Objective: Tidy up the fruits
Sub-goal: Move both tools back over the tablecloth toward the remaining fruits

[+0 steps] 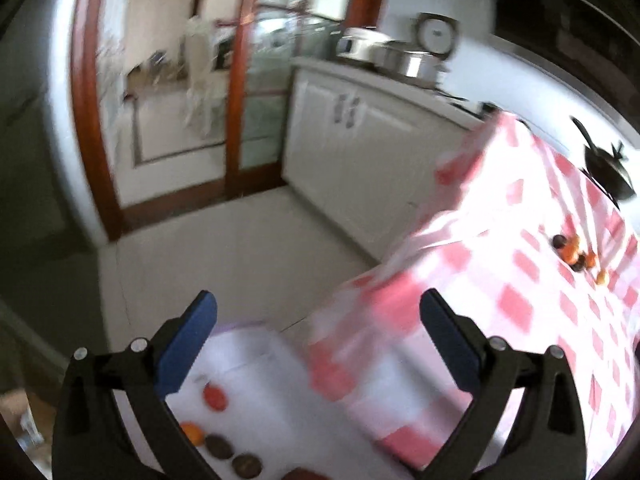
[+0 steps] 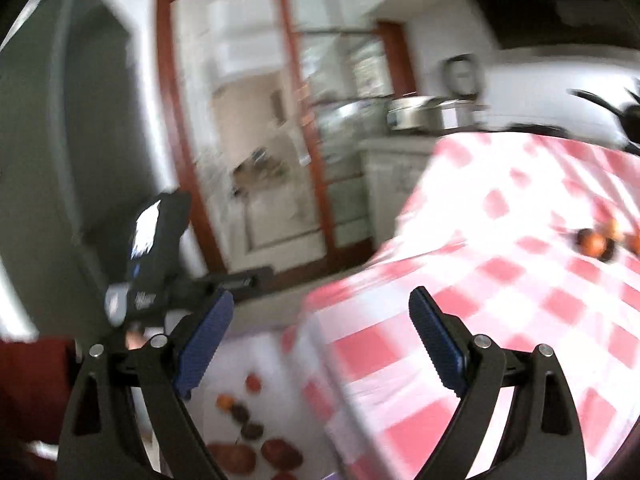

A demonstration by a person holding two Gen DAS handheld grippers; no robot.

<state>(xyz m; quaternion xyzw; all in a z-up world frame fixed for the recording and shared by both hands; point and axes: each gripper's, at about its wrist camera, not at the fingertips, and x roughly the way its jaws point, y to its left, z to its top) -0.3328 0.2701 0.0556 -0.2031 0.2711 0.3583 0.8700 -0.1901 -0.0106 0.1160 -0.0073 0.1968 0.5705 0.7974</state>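
Both views are blurred. My left gripper (image 1: 318, 312) stands open and holds nothing, raised over a low white surface (image 1: 248, 368) beside the table. On that surface lie a red fruit (image 1: 215, 397), an orange one (image 1: 191, 432) and dark brown ones (image 1: 218, 446). A small cluster of orange and dark fruits (image 1: 576, 256) sits far right on the pink-checked tablecloth (image 1: 520, 300). My right gripper (image 2: 322, 312) is open and empty too. Below it lie the same low white surface (image 2: 256, 360) and its row of fruits (image 2: 244, 412); the table cluster (image 2: 596, 242) is at the right.
The left gripper's body (image 2: 152, 256), with a hand under it, shows at the left of the right wrist view. White cabinets (image 1: 360, 152) carry steel pots (image 1: 404, 60) behind the table. A dark pan (image 1: 608, 168) sits at the table's far edge. Glass doors (image 1: 180, 80) stand beyond bare floor (image 1: 220, 248).
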